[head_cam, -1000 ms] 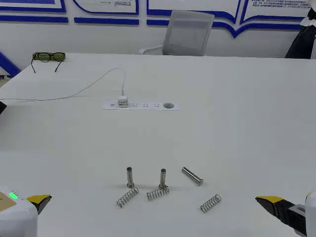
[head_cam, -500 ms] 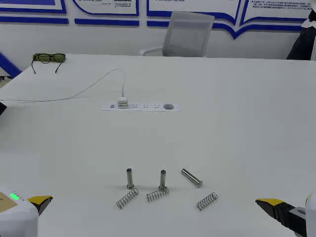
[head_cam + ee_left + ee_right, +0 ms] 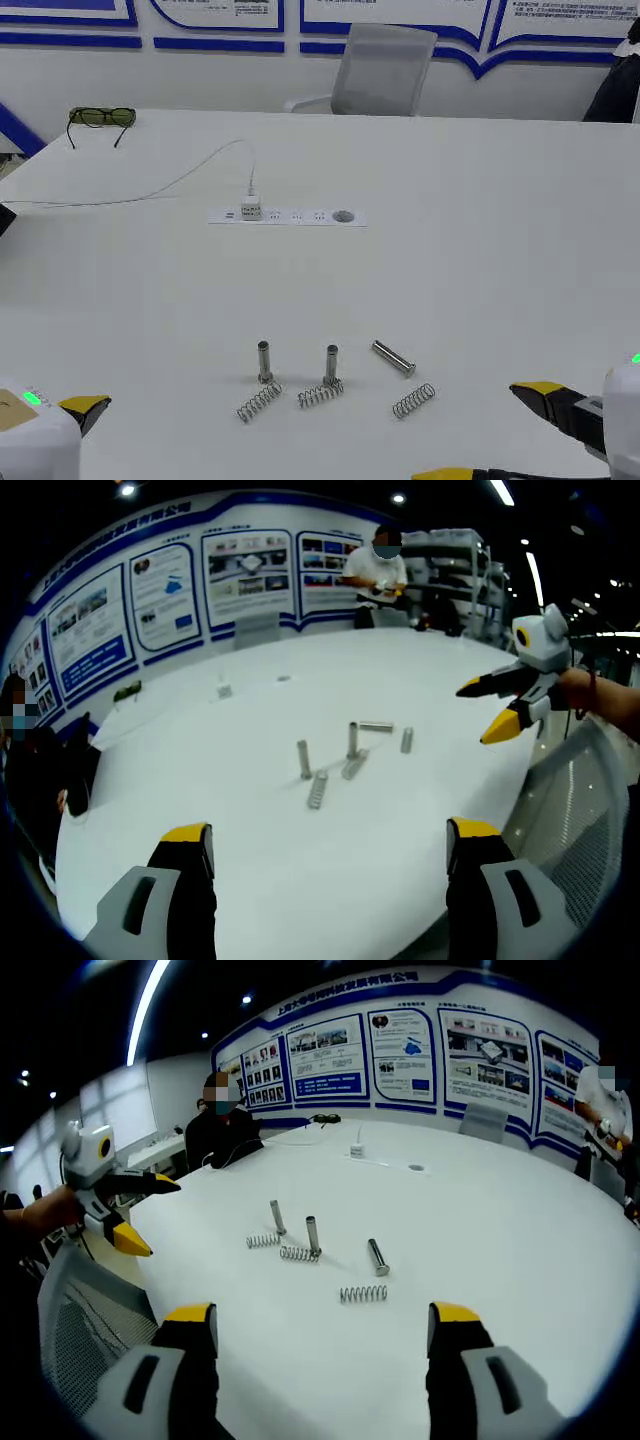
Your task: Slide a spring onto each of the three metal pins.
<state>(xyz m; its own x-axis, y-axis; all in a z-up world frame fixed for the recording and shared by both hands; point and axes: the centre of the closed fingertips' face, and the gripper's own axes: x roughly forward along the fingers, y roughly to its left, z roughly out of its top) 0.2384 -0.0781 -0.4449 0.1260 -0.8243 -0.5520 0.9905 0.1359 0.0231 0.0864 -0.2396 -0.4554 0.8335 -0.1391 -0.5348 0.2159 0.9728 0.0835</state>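
Note:
Two metal pins stand upright, the left pin [image 3: 264,361] and the middle pin [image 3: 331,364]. A third pin [image 3: 393,358] lies flat to their right. Three loose springs lie just in front: left spring [image 3: 259,401], middle spring [image 3: 320,393], right spring [image 3: 413,400]. My left gripper [image 3: 330,830] is open and empty, well short of the parts; its yellow fingertip [image 3: 85,405] shows at the bottom left. My right gripper [image 3: 320,1312] is also open and empty, with the right spring [image 3: 363,1293] closest ahead of it.
A white power strip [image 3: 287,215] with a plugged cable sits mid-table, and glasses [image 3: 100,117] lie at the far left. A grey chair [image 3: 380,68] stands behind the table. People stand around the table's far sides.
The right gripper has come slightly further into the head view, a second yellow fingertip now at the bottom edge. The right spring lies a little nearer the flat pin.

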